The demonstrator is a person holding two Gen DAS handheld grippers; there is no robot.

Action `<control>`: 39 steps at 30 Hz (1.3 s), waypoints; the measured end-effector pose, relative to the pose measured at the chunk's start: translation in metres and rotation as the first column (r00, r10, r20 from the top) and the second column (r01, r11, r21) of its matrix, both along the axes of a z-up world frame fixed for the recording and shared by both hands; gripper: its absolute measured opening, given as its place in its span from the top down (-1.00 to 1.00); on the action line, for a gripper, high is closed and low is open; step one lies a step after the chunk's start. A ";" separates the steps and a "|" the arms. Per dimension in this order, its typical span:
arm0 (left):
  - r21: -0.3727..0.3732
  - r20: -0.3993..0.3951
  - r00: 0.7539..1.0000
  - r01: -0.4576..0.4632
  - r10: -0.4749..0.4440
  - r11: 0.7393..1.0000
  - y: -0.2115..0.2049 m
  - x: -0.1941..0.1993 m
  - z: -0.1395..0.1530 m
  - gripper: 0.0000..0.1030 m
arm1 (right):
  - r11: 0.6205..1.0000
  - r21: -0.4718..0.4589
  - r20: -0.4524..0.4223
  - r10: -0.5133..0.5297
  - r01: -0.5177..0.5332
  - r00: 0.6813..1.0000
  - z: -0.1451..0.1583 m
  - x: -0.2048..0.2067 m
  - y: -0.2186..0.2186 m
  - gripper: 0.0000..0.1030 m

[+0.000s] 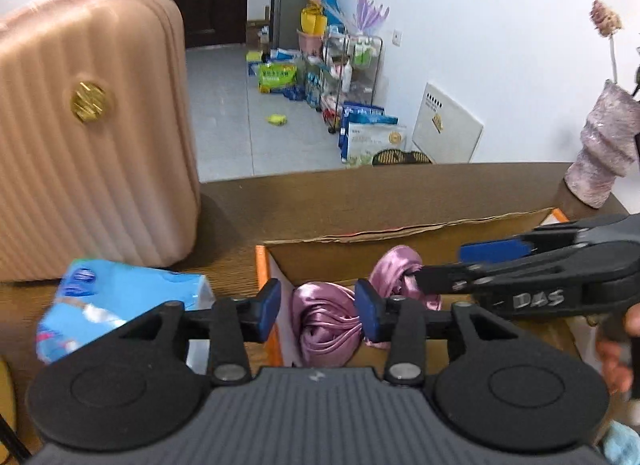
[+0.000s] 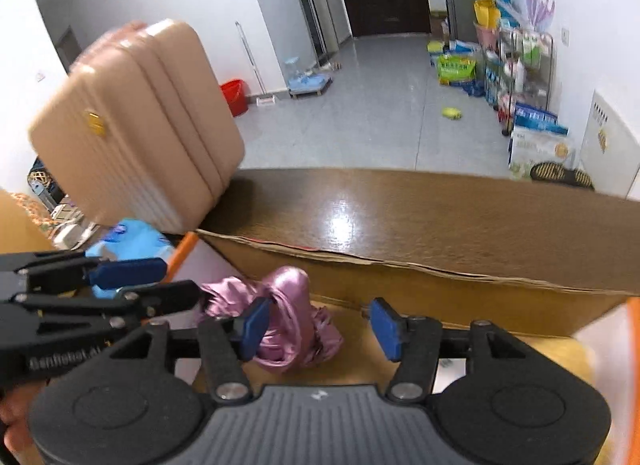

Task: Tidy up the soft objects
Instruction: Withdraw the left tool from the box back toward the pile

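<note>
Landmark: the open cardboard box [image 1: 408, 249], plain brown inside with orange-edged flaps, standing on a glossy wooden table [image 2: 400, 205].

Left gripper [image 1: 318, 307]: blue pads apart, not clamped; the bundle shows between them inside the box. Right gripper [image 2: 320, 323]: pads apart, nothing gripped; its left pad overlaps the bundle in view, and contact cannot be confirmed.

The pink satin cloth [image 1: 332, 321] lies crumpled on the box floor, shiny and creased.

Just left of the box lies a blue plastic pack [image 1: 120, 297]. Beyond that stands a ribbed pink suitcase [image 1: 88, 137] with rounded corners and a gold badge. Right of the box, at the far table edge, stands a lilac fuzzy holder [image 1: 604, 145].
</note>
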State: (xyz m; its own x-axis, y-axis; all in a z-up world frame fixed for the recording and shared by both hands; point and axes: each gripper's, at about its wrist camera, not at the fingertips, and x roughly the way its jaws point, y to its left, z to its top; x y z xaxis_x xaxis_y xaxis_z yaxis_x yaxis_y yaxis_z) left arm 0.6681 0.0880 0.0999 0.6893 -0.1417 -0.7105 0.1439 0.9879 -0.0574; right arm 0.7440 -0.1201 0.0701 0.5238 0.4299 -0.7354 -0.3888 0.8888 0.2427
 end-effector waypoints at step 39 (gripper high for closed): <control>-0.102 0.280 0.959 0.075 -0.044 0.992 -0.031 -0.526 0.101 -0.85 | 0.993 -0.039 0.356 0.116 -0.110 0.927 0.165 -0.533 -0.156 -0.71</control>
